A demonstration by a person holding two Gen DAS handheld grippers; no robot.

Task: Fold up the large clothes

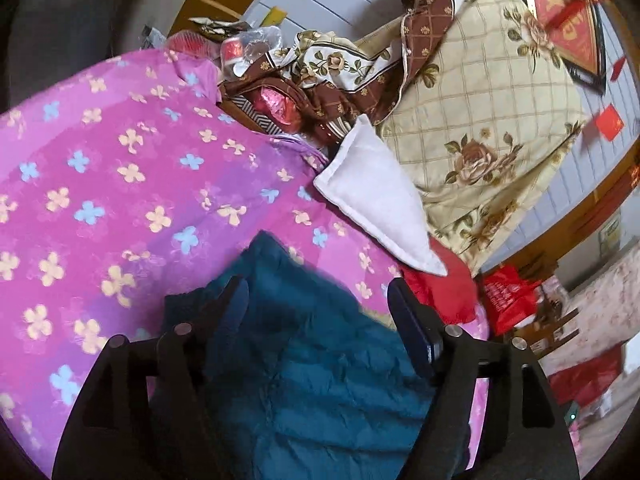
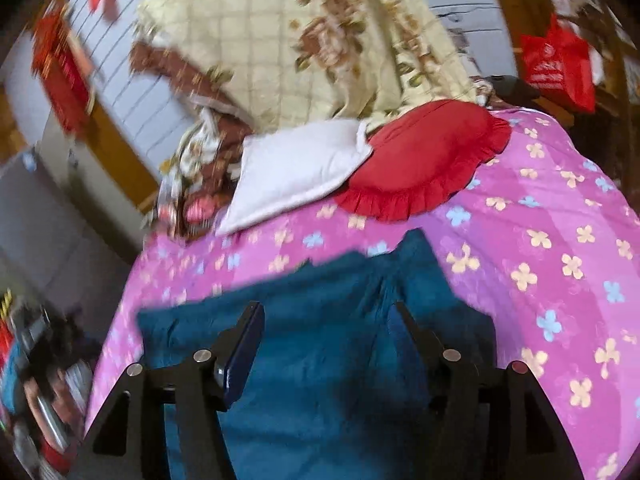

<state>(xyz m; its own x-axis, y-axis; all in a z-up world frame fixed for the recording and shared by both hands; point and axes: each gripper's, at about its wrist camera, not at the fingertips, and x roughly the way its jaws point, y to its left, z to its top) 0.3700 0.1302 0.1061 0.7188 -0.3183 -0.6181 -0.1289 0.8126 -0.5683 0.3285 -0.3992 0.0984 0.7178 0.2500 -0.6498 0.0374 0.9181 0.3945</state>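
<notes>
A dark teal garment (image 1: 316, 364) lies crumpled on a pink bedspread with clover flowers (image 1: 100, 168). My left gripper (image 1: 318, 292) hovers over the garment's near part with its jaws wide apart and nothing pinched; the cloth lies below the fingers. In the right wrist view the same teal garment (image 2: 320, 340) spreads across the pink bedspread (image 2: 540, 240), folded into a broad slab with a raised corner at its far edge. My right gripper (image 2: 328, 312) stands open above it, its pads clear of the fabric.
A white pillow (image 1: 376, 196) and a red frilled cushion (image 2: 424, 160) lie at the far side of the bed. A cream floral quilt (image 1: 480, 100) is heaped behind them. A red bag (image 2: 560, 64) and clutter (image 1: 240, 48) sit beyond the bed's edges.
</notes>
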